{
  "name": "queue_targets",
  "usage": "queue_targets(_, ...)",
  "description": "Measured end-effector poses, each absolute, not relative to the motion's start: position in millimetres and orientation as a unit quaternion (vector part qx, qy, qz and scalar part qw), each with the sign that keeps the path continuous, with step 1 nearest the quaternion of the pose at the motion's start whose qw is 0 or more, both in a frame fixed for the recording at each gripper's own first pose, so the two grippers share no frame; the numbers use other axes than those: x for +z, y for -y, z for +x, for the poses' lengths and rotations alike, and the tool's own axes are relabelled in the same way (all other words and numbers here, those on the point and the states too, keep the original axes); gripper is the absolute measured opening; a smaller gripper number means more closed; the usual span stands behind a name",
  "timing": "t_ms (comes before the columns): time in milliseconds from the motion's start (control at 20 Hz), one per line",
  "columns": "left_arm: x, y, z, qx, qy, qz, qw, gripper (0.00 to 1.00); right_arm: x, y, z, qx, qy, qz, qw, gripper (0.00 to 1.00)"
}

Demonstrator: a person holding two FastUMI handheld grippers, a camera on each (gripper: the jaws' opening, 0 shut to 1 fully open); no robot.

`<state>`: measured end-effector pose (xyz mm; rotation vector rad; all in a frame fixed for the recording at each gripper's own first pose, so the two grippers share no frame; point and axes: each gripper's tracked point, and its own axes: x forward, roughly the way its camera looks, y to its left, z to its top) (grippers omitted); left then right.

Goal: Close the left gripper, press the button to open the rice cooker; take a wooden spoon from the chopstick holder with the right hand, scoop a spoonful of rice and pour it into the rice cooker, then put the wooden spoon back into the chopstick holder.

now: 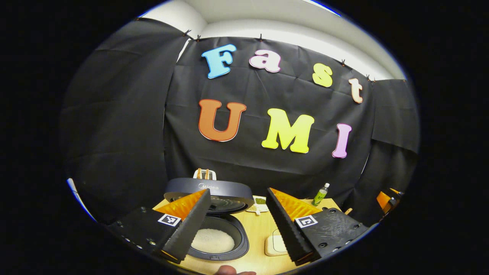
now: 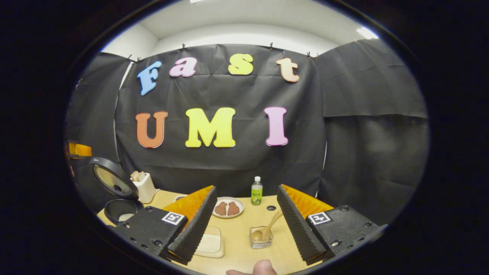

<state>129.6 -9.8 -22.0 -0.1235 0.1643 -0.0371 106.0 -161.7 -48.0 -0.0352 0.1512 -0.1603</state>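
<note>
In the left gripper view the rice cooker (image 1: 225, 250) stands open, lid (image 1: 208, 188) tipped up, with white rice in its pot (image 1: 212, 240). My left gripper (image 1: 238, 196) hangs open above it, nothing between its fingers. In the right gripper view my right gripper (image 2: 246, 191) is open over the table. Below it a small metal chopstick holder (image 2: 261, 237) holds the wooden spoon (image 2: 268, 228), handle leaning up to the right. A shallow tray of rice (image 2: 209, 243) lies left of the holder. The open rice cooker (image 2: 119, 209) sits at the far left.
A plate with brown food (image 2: 228, 208) and a green bottle (image 2: 256, 191) stand near the back wall. A white holder with wooden pieces (image 2: 144, 187) sits beside the cooker. The rice tray (image 1: 276, 244) lies right of the cooker. A fingertip (image 2: 263, 267) shows at the bottom edge.
</note>
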Motion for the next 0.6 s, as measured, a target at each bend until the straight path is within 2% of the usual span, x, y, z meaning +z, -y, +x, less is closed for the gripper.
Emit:
queue_targets(250, -11, 20, 115, -0.002, -0.042, -0.037, 0.998, 0.94, -78, 183, 114, -0.074, -0.110, -0.015, 0.991, 1.00)
queue_targets(600, -17, 39, 118, 0.000, -0.053, -0.022, 0.998, 0.95, -157, 214, 147, -0.055, -0.186, -0.008, 0.981, 1.00)
